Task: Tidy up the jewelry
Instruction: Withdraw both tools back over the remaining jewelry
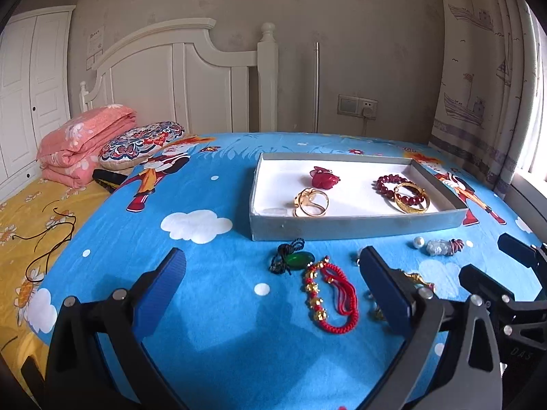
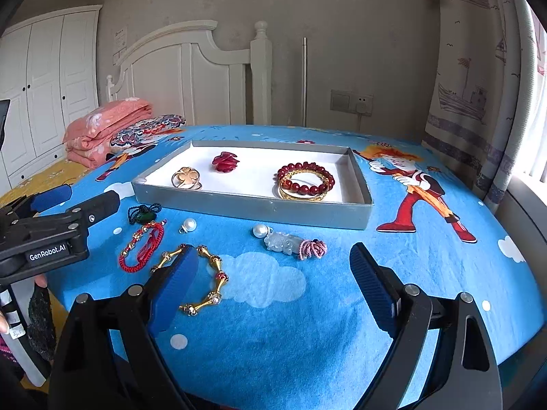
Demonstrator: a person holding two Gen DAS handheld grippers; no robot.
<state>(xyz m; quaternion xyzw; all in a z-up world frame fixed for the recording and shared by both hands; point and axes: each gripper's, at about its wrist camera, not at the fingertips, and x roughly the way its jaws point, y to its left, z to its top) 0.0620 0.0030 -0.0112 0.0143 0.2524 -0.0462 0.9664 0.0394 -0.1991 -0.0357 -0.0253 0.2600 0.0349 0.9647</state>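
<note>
While open, left gripper [image 1: 273, 270] frames red bracelet [image 1: 331, 295] — untouched, between fingers

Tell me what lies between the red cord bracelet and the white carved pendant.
In the right wrist view, between red cord bracelet and white carved pendant: a loose pearl and gold link bracelet.

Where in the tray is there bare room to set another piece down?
In the tray, bare white lining lies between the red flower piece and the red bead bracelet. The right end is crowded: that bracelet overlaps the gold bangle.
</note>
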